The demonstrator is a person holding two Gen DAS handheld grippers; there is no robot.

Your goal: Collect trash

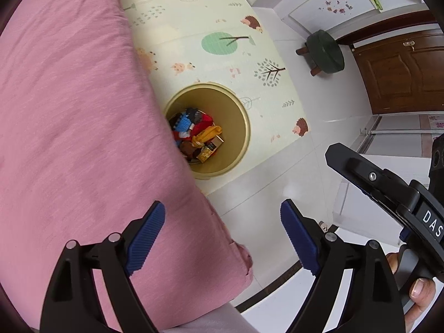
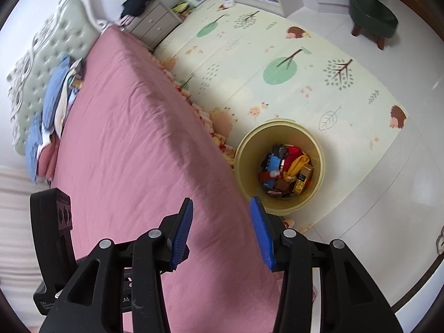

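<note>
Upright bin of trash opens upward beside bed; both grippers' jaws spread, empty.

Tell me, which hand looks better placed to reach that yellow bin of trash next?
Probably right: the right gripper hangs open close above the bin. The left gripper, also open, sees the bin partly hidden behind the pink bed.
</note>
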